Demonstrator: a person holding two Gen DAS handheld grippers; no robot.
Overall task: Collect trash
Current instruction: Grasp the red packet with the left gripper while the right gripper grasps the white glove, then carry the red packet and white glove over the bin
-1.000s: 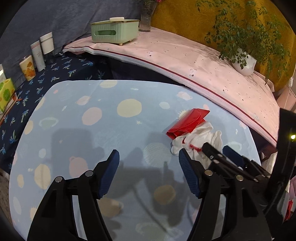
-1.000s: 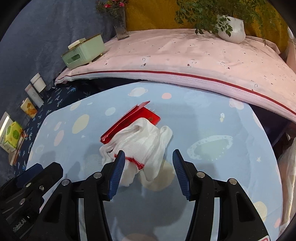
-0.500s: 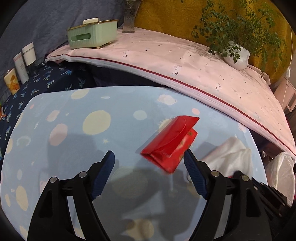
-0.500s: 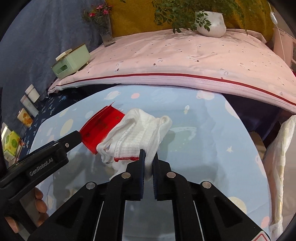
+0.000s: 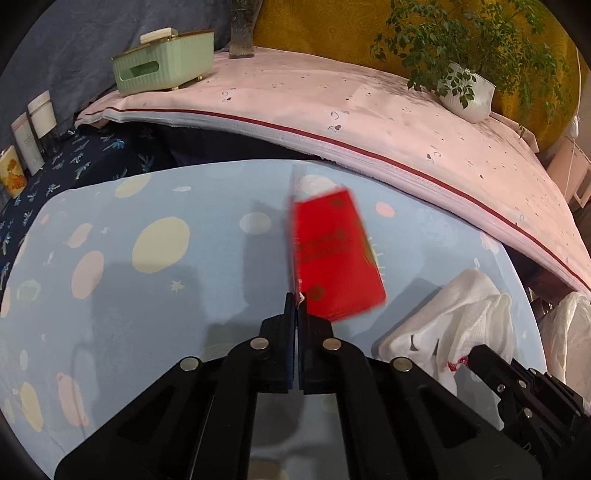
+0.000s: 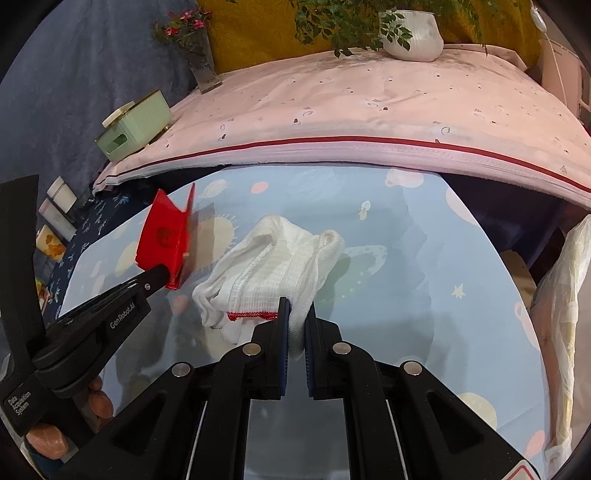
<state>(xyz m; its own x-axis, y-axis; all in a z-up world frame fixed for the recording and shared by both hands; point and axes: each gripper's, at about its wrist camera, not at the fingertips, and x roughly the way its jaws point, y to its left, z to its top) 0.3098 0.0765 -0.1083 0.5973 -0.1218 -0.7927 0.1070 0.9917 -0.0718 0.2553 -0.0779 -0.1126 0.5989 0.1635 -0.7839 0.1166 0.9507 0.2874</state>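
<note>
My left gripper (image 5: 296,306) is shut on the edge of a red paper envelope (image 5: 334,254) and holds it lifted above the blue spotted tablecloth (image 5: 147,280). The envelope also shows in the right wrist view (image 6: 164,236), pinched by the left gripper (image 6: 168,275). My right gripper (image 6: 295,317) is shut on a white knitted glove with a red cuff (image 6: 273,266), lifted off the cloth. The glove also shows in the left wrist view (image 5: 465,317), at the lower right.
A white plastic bag (image 6: 561,321) hangs at the table's right edge. Behind is a pink-covered surface (image 6: 369,103) with a green tissue box (image 6: 133,127), a flower vase (image 6: 199,62) and a potted plant (image 6: 410,33). Jars (image 5: 31,133) stand at the left.
Both grippers closed: the right on the glove first, then the left on the red envelope. Both items are now lifted off the table, and the envelope has swung upright.
</note>
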